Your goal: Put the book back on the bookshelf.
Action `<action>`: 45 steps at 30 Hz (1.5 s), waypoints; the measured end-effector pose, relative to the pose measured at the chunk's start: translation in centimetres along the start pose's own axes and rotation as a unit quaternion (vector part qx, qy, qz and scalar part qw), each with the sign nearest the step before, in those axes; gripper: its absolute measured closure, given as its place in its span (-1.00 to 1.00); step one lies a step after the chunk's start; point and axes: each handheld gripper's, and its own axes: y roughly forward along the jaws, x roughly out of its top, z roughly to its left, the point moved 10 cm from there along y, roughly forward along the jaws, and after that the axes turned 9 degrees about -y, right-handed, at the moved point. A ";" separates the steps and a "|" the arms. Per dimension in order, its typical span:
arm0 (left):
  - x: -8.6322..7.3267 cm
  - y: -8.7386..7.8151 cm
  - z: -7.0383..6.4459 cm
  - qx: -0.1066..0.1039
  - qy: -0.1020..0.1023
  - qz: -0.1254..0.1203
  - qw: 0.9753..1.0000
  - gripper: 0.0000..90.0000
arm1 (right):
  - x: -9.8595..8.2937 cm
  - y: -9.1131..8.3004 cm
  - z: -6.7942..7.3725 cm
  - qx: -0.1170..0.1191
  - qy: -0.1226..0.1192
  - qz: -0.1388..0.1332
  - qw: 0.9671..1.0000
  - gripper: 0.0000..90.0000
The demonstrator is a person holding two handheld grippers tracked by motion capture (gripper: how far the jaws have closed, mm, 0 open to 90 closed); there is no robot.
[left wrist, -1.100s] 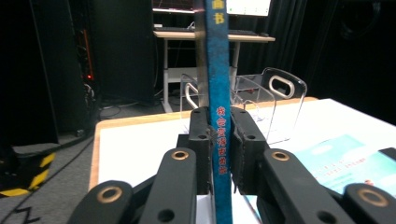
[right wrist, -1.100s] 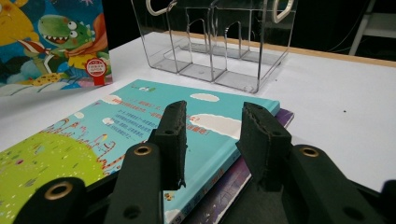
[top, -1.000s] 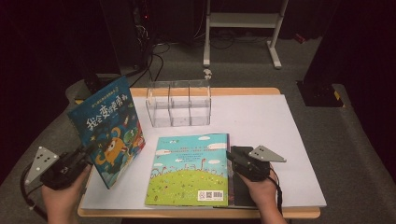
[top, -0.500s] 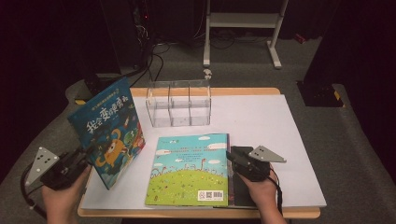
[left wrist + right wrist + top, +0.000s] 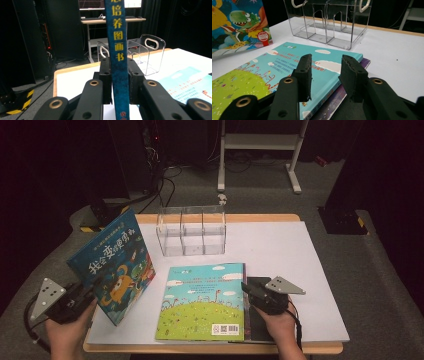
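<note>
Upright, blue book (image 5: 117,50) between left gripper (image 5: 117,82) jaws.

Upright book (image 5: 114,265) left of flat book (image 5: 202,302), rack (image 5: 191,230) behind

There were three books: one blue book (image 5: 114,265) standing at the left, one green-and-sky book (image 5: 204,301) flat atop one dark book (image 5: 258,320). One clear three-compartment rack (image 5: 191,230) stood far.
</note>
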 end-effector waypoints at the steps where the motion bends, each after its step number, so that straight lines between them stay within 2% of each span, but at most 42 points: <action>1: 0.0 0.0 0.1 0.001 -0.002 0.001 1.000 0.73 | 0.0 0.0 0.0 0.000 0.000 0.000 1.000 0.35; 4: 0.0 -0.1 0.3 0.005 -0.006 0.000 1.000 0.72 | 0.0 0.0 -0.1 -0.001 0.001 0.000 1.000 0.35; 9: -0.1 -0.2 0.1 -0.007 -0.013 0.004 1.000 0.73 | 0.0 0.1 0.0 0.000 0.001 0.000 1.000 0.35; 17: -0.2 -0.3 0.1 -0.009 -0.030 0.013 0.999 0.71 | 0.0 0.1 -0.1 0.003 0.002 -0.002 1.000 0.35; 19: -0.2 -0.2 0.0 -0.007 -0.028 0.014 0.999 0.73 | 0.1 0.0 0.0 0.004 0.001 -0.003 1.000 0.35; 22: -0.1 -0.1 -0.3 -0.018 -0.034 0.014 0.999 0.72 | 0.1 0.0 0.0 0.004 0.000 -0.003 1.000 0.35; 25: 0.1 0.1 -0.5 -0.039 -0.058 0.012 0.997 0.69 | 0.1 0.0 0.0 0.004 0.001 -0.003 1.000 0.35; 26: 0.1 0.2 -0.5 -0.040 -0.054 0.004 0.998 0.68 | 0.1 0.0 0.0 0.004 0.001 -0.004 1.000 0.35; 27: 0.2 0.4 -0.8 -0.034 -0.041 -0.009 0.999 0.64 | 0.1 -0.1 0.0 0.003 0.001 -0.003 1.000 0.34; 30: 0.2 0.7 -1.0 -0.025 -0.039 -0.007 0.999 0.58 | 0.1 -0.1 0.0 0.002 0.001 -0.003 1.000 0.34; 31: 0.2 0.9 -1.1 -0.020 -0.035 -0.002 0.999 0.62 | -0.1 -0.2 0.0 0.001 0.001 0.000 1.000 0.34; 34: 0.3 1.0 -1.3 -0.022 -0.033 -0.001 0.999 0.74 | -0.3 -0.3 -0.1 -0.002 0.002 0.002 1.000 0.34; 37: 0.3 1.1 -1.2 -0.009 -0.028 0.003 1.000 0.79 | -0.4 -0.4 -0.3 -0.004 0.004 0.002 1.000 0.34; 41: 0.5 1.3 -1.6 -0.011 -0.019 0.003 1.000 0.82 | -0.4 -0.6 -0.8 -0.009 0.003 0.005 1.000 0.34; 43: 0.7 1.5 -1.8 -0.013 -0.006 0.009 1.000 0.83 | -0.2 -0.7 -1.2 -0.016 0.003 0.003 1.000 0.35; 45: 1.0 1.8 -2.0 -0.014 0.001 0.010 1.000 0.84 | 0.1 -1.2 -1.3 -0.015 -0.006 0.000 1.000 0.35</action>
